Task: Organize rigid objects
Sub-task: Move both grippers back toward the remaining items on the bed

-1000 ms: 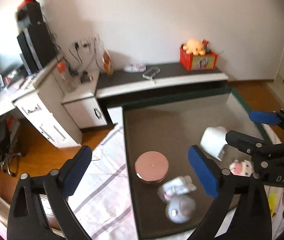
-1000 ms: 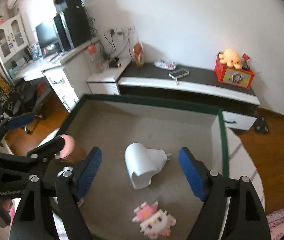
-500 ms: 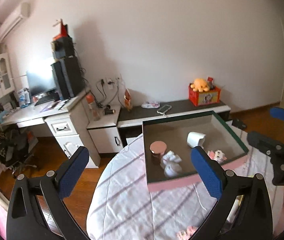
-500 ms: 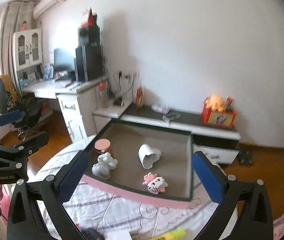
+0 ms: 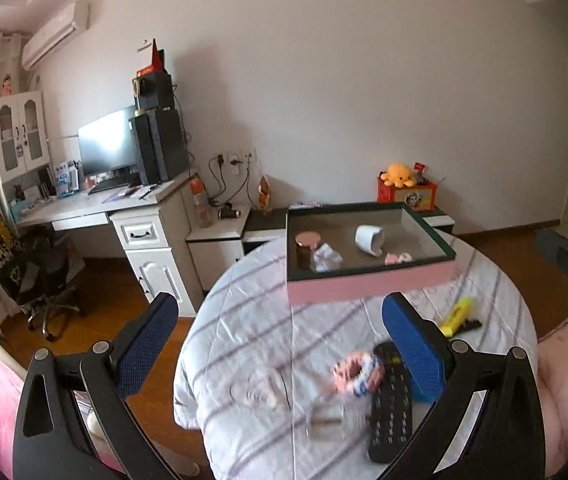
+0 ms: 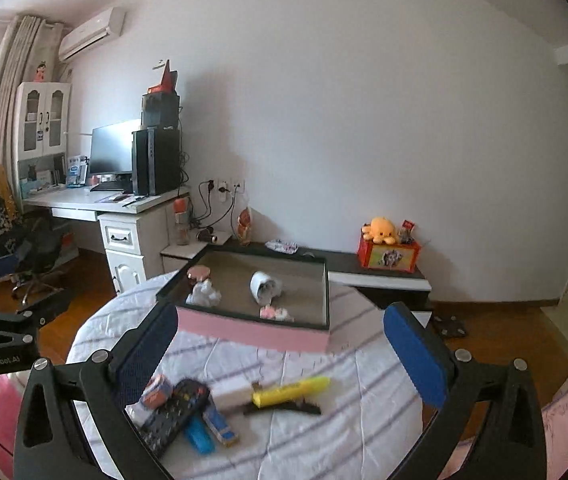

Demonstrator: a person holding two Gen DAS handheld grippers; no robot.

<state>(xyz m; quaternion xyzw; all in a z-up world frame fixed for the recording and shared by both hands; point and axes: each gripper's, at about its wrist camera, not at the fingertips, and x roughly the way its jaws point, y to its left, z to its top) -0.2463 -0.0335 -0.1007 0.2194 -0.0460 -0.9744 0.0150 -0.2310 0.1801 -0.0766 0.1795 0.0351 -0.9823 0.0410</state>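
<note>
Farther from pink tray (image 5: 368, 286) than before

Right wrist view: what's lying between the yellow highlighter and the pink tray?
Only bare striped tablecloth. In the right wrist view nothing lies between the yellow highlighter and the pink tray.

The tablecloth (image 6: 348, 436) is white with thin purple stripes. On it sits a tray (image 6: 255, 330) with pink sides, a dark green rim and a grey-brown floor, holding a white cup (image 6: 264, 286), a jar (image 6: 199, 273) with a rose-pink lid, and a pink-and-white toy (image 6: 273, 313). Nearer lie a yellow marker (image 6: 292, 390), a black remote (image 6: 173, 412) and a bright blue tube (image 6: 199, 438). Both grippers have black frames with blue pads (image 6: 414, 356)
</note>
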